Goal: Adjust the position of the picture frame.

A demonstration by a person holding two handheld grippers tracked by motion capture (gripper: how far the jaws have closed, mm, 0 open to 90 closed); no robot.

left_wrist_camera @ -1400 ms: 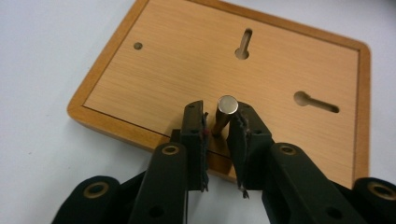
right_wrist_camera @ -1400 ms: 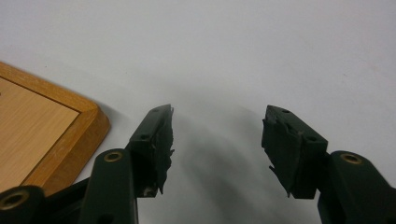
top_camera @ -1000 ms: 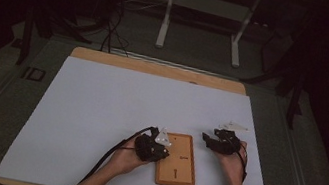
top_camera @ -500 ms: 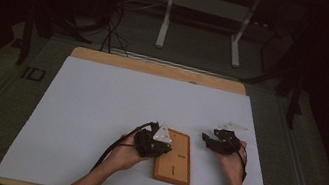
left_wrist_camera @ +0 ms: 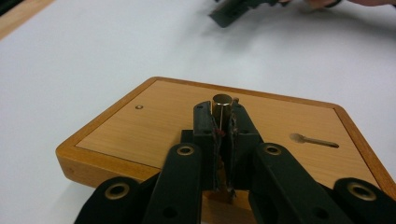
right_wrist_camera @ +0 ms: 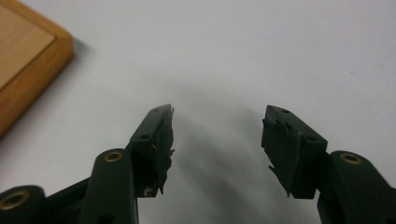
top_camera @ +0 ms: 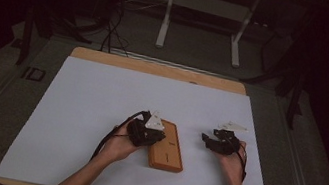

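Observation:
A wooden board (top_camera: 168, 145) with a raised rim lies on the white table sheet, and it has a keyhole-shaped slot (left_wrist_camera: 314, 140) and a small hole (left_wrist_camera: 138, 107). My left gripper (top_camera: 147, 131) hovers over the board's left part, shut on a small metal cylinder (left_wrist_camera: 222, 106) held upright between its jaws (left_wrist_camera: 223, 122). My right gripper (top_camera: 221, 141) rests to the right of the board, open, with nothing between its fingers (right_wrist_camera: 216, 140). A corner of the board (right_wrist_camera: 28, 60) appears at the upper left of the right gripper view.
The white sheet (top_camera: 88, 110) covers most of a wooden table whose far edge (top_camera: 156, 68) stays bare. Beyond the table stand a metal frame (top_camera: 203, 13) and cables on a dark floor. Free room lies left of and behind the board.
My left gripper has tilted up and shifted slightly over the board, its grey plate now showing on top. The right gripper has barely moved.

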